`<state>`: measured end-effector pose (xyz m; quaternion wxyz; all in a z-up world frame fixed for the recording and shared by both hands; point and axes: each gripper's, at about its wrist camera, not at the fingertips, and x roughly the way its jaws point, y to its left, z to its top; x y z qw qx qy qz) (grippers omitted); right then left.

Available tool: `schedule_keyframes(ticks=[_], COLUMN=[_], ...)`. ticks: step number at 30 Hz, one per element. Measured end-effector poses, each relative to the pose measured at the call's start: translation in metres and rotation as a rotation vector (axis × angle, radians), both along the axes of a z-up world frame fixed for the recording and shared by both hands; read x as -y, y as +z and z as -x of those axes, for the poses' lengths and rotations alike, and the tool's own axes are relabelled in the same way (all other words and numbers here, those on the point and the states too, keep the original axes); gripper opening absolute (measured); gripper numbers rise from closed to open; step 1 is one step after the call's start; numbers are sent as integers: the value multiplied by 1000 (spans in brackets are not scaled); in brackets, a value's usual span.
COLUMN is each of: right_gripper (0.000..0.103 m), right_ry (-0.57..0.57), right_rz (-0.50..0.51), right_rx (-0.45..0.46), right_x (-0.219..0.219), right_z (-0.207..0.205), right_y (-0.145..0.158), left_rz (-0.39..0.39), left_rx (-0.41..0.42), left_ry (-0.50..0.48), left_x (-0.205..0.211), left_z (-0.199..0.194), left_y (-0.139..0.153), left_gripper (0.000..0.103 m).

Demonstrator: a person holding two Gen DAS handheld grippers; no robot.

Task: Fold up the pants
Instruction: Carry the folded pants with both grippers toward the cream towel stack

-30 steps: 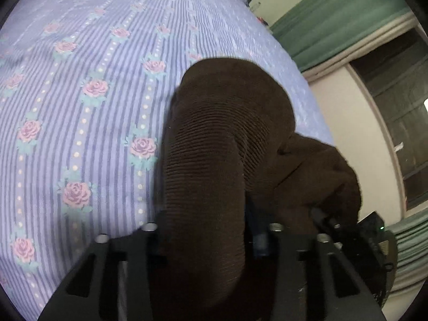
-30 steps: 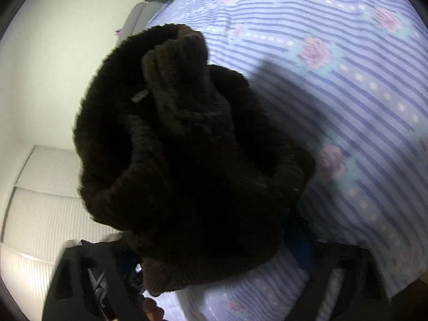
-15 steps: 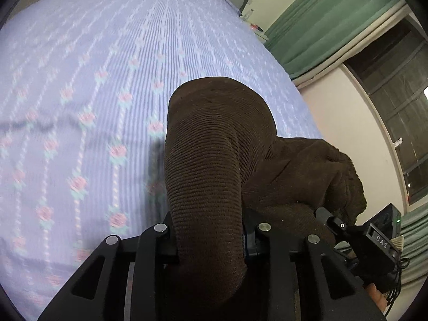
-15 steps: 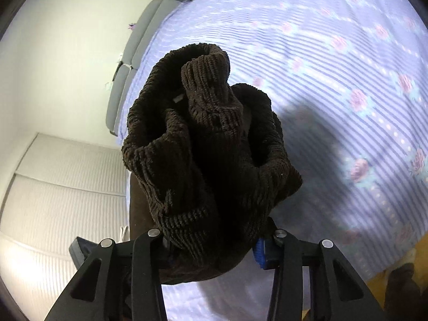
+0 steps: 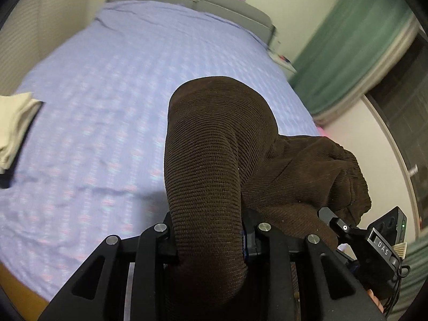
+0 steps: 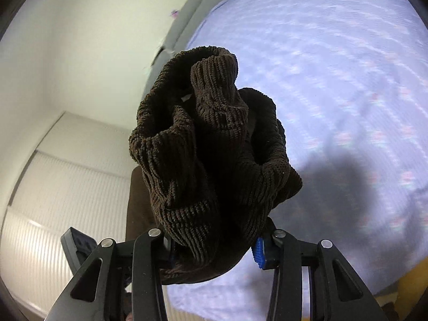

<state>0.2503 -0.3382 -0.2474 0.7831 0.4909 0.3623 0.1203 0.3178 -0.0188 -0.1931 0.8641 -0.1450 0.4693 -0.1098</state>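
The pants (image 5: 219, 160) are dark brown corduroy. In the left wrist view my left gripper (image 5: 211, 243) is shut on a thick bunch of them, held well above the bed. The cloth stretches to the right toward my right gripper's body (image 5: 379, 243). In the right wrist view my right gripper (image 6: 214, 243) is shut on a bunched, gathered end of the pants (image 6: 211, 147), which stands up in front of the camera. The fingertips of both grippers are hidden by the cloth.
Below lies a bed with a lilac flowered sheet (image 5: 107, 93) and a grey headboard (image 5: 192, 2). A folded cream cloth (image 5: 16, 128) lies at its left edge. Green curtains (image 5: 355, 45) hang on the right. A white wall (image 6: 67, 53) and white closet doors (image 6: 53, 200) show in the right wrist view.
Both grippers have risen with the pants; the bed now lies much farther below and more of the room shows. The grips on the cloth have not changed.
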Motion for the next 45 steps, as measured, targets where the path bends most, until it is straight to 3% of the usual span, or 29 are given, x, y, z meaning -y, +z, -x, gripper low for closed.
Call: schedule_keyframes(ticks=[7, 12, 17, 24, 28, 34, 39, 43, 45], right_gripper=[42, 42, 42, 42, 42, 42, 42, 42, 44], right_ry=[129, 185, 190, 128, 100, 114, 142, 156, 156], right_rz=[-1, 6, 16, -53, -105, -160, -158, -153, -158], right_rx=[68, 100, 119, 103, 89, 53, 16, -70, -127], right_x=[-83, -171, -276, -445, -518, -619, -649, -667, -670], right_z=[-37, -82, -98, -121, -133, -162, -175, -175, -172], right_y=[36, 48, 59, 58, 47, 11, -40, -104, -134], left_rz=[-6, 20, 22, -4, -28, -28, -19, -4, 13], left_rx=[48, 72, 70, 70, 75, 44, -11, -83, -80], left_ry=[105, 153, 130, 76, 57, 69, 89, 107, 116], left_x=[-97, -201, -310, -468, -547, -632, -665, -675, -679], left_z=[6, 4, -16, -50, -71, -93, -100, -93, -88], left_y=[38, 48, 54, 54, 55, 17, -52, -120, -139], left_gripper=[29, 29, 29, 29, 29, 30, 30, 30, 32])
